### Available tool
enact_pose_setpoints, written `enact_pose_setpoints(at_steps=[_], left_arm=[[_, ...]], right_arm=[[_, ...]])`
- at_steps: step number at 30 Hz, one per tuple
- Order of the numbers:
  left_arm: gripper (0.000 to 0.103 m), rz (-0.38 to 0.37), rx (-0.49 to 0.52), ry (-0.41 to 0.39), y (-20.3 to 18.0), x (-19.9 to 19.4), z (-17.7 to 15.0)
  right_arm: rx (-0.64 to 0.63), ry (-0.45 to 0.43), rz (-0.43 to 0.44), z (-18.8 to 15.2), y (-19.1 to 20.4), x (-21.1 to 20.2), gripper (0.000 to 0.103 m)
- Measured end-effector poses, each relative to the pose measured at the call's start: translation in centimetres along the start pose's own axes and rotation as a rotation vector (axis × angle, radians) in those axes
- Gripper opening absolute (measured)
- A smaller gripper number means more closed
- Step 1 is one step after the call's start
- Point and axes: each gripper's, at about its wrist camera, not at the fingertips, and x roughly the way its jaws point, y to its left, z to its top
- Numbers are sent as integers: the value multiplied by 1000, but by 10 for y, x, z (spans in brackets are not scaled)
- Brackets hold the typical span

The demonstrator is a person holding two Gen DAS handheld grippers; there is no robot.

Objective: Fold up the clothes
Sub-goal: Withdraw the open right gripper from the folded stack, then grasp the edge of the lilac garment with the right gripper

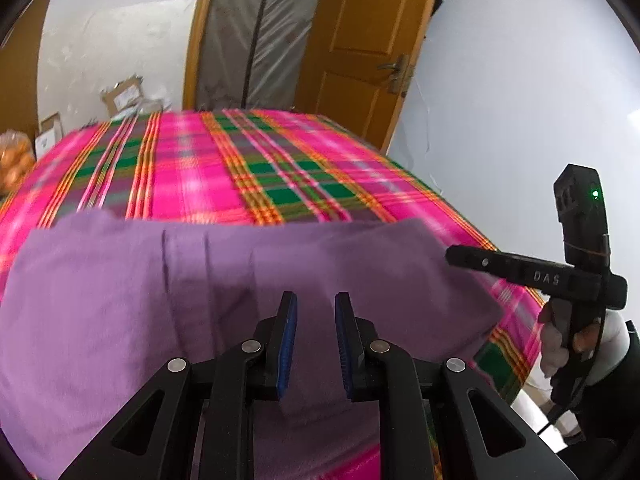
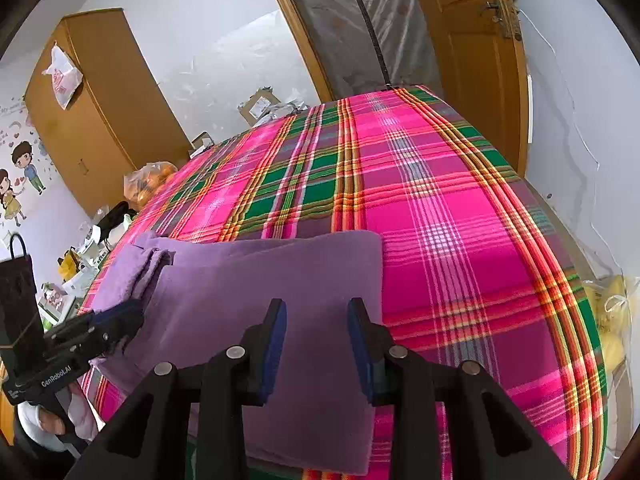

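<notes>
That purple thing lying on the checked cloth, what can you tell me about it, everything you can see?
The purple garment is a plain, soft-looking knit with no print, already folded into a rough rectangle of several layers. It lies flat on the pink and green plaid cloth, near the edge closest to the person. Its left end is bunched into rolled folds. Both claws are open above it: the left claw and the right claw grip nothing. What kind of garment it is cannot be told.
</notes>
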Motion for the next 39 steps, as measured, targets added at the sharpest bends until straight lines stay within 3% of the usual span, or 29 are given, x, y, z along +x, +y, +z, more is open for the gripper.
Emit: enact_pose_setpoints(at_steps=[4,11,15,27,39], left_arm=[[20,21,-28,56,8,23,0],[20,18,-37,53,8,23,-1],[20,29,-33,52,7,21,-3],[20,38,-37,44,5,20,-6],[20,26,-51,38,8,18,-7]], right_arm=[[2,9,1,-1,1,3,32],[62,-2,1,-3,-19,-6,33],[116,11,38,-3,-32,-5,38],[140,52,91,6,-34,17,40],[174,171,239,-9,-36,2,43]])
